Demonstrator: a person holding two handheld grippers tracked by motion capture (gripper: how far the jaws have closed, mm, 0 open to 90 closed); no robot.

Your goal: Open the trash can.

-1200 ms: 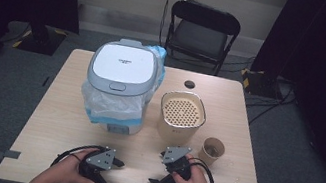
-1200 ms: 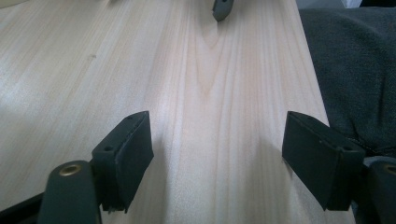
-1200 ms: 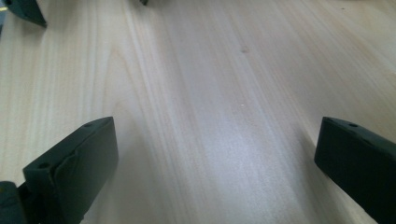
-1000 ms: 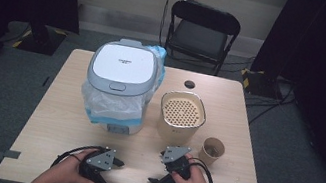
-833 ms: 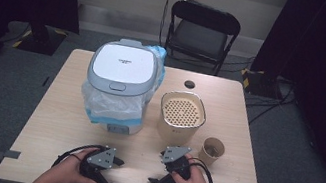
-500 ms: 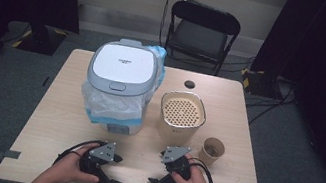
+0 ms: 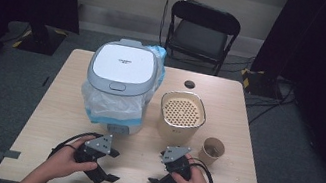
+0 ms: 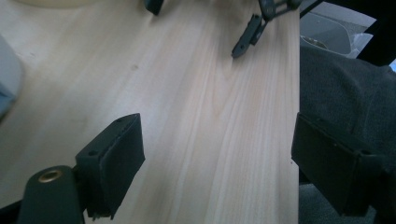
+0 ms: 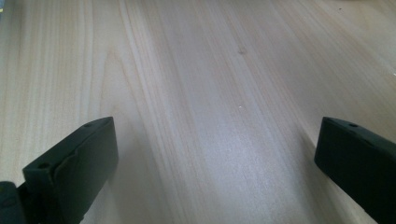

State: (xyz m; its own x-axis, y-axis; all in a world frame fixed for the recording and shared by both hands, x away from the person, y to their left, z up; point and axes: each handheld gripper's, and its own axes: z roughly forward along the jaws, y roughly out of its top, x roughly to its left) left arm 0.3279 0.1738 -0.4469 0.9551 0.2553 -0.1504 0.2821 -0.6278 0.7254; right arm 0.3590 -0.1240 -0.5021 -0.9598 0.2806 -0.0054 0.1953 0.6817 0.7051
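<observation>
While the left gripper (image 7: 111, 166) and right gripper (image 7: 158, 170) gape wide and empty, a hasty reach toward 2 o'clock could topple the cup (image 7: 212, 151).

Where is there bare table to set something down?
Free: the table left of the rice cooker, the front middle between left gripper and right gripper, the right edge beyond the paper cup. Crowded: centre, where cooker, perforated pot and cup stand close.

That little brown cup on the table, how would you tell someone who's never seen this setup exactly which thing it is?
Start at the big white appliance wrapped in clear plastic on the wooden table. To its right stands a cream tub with a perforated top, and just right of that is the paper cup. It is the smallest container there, brown, round and open-topped.
</observation>
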